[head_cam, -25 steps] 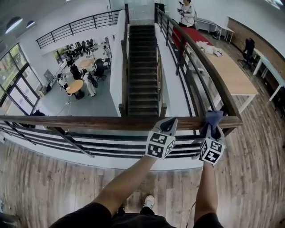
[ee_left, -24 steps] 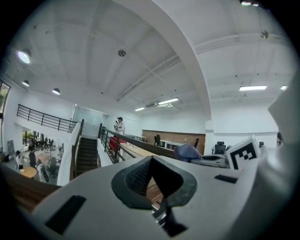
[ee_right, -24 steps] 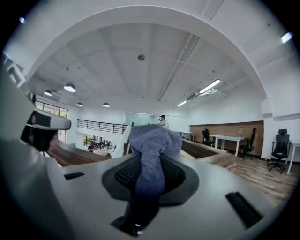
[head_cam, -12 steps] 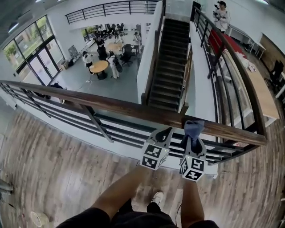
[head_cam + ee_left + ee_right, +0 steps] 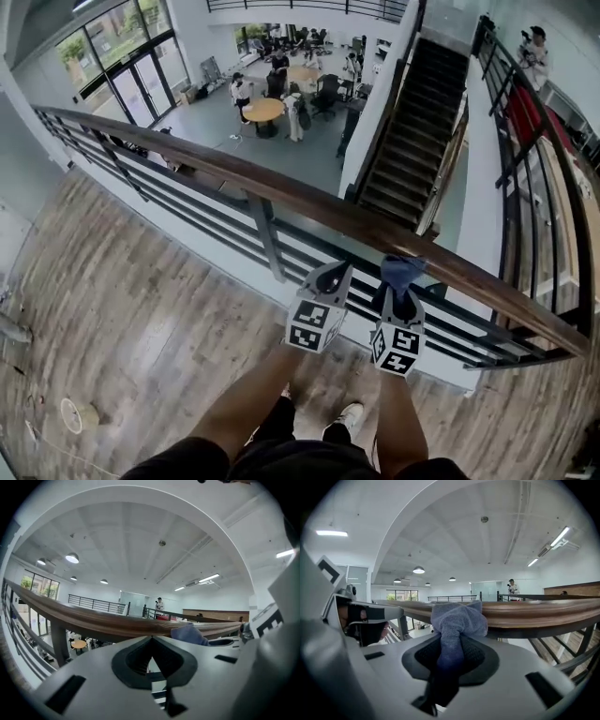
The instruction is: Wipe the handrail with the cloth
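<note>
A brown wooden handrail (image 5: 309, 208) runs across the head view from upper left to lower right, on dark metal bars. My right gripper (image 5: 401, 281) is shut on a blue-grey cloth (image 5: 401, 269) and presses it on the rail's top. In the right gripper view the cloth (image 5: 457, 618) bunches between the jaws against the handrail (image 5: 534, 612). My left gripper (image 5: 335, 277) sits just left of the right one, jaws shut and empty, tip close under the rail. The left gripper view shows the handrail (image 5: 93, 620) and the cloth (image 5: 190, 633) to its right.
Beyond the rail is a drop to a lower floor with a round table (image 5: 263, 111) and people. A dark staircase (image 5: 412, 141) descends at the right. A person (image 5: 534, 47) stands far right. I stand on wooden floor (image 5: 141, 319); a tape roll (image 5: 75, 415) lies lower left.
Both grippers and the cloth have slid left along the handrail, away from the corner post. The head view has swung left, showing more of the rail and floor.
</note>
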The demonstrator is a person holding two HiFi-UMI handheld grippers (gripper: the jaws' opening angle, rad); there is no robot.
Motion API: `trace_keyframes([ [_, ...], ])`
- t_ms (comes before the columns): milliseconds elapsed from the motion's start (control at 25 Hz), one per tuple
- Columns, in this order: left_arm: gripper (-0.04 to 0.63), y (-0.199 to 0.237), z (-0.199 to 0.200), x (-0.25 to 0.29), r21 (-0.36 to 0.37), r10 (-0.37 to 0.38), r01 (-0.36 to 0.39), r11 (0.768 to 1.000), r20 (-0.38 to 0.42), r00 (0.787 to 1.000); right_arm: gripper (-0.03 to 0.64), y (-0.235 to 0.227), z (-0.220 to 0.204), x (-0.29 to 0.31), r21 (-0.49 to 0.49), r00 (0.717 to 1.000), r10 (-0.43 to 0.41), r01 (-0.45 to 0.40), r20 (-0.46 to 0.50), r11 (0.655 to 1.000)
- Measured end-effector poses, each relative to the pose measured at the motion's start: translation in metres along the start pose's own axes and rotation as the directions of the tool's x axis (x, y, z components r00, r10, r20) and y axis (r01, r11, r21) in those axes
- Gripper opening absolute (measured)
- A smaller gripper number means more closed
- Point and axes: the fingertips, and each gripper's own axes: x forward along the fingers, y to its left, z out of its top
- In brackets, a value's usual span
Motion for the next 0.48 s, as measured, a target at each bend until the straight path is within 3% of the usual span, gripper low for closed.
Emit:
trace_keyframes([
  [200,-0.002,0.080,-0.023,-0.026,-0.036,0.054,-0.055,0.998,-0.021,0.998,0.092,0.088,-0.021,0.060,-0.015,0.990,0.120,-0.121,-0.077,0.992],
  [480,-0.002,0.197,-0.052,-0.049,-0.066,0.160,-0.166,0.984,-0.077,0.984,0.092,0.197,-0.043,0.150,-0.067,0.974,0.191,-0.200,-0.119,0.978],
])
